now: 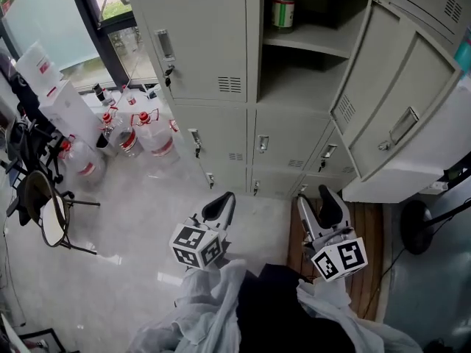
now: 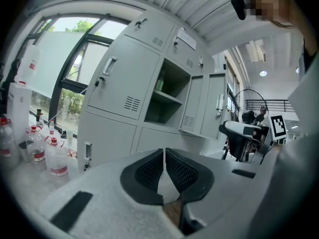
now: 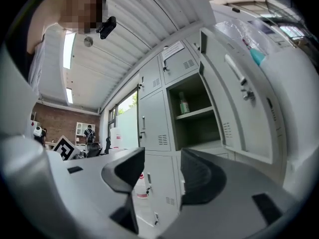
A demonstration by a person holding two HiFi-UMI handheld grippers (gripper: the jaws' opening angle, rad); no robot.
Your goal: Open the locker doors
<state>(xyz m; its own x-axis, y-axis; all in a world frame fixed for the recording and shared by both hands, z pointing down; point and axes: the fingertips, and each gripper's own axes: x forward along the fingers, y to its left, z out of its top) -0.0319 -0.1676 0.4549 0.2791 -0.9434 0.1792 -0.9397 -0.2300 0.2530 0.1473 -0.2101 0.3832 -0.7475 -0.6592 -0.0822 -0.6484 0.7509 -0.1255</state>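
A bank of grey lockers [image 1: 221,116] stands ahead. One door [image 1: 401,105] at the upper right hangs wide open, showing a shelf [image 1: 305,44] with a bottle [image 1: 283,7] on it. The tall door [image 1: 199,39] beside it at the left is closed, as are the small lower doors [image 1: 283,142]. My left gripper [image 1: 219,206] is shut with nothing in it, held low and clear of the lockers. My right gripper [image 1: 324,201] is open and empty, also back from the doors. The open compartment [image 3: 194,118] shows in the right gripper view, and in the left gripper view [image 2: 164,101].
Several large water bottles [image 1: 143,132] stand on the floor by the window at the left. A black chair [image 1: 44,208] is at the far left. A fan base [image 1: 416,226] sits on the floor at the right, under the open door.
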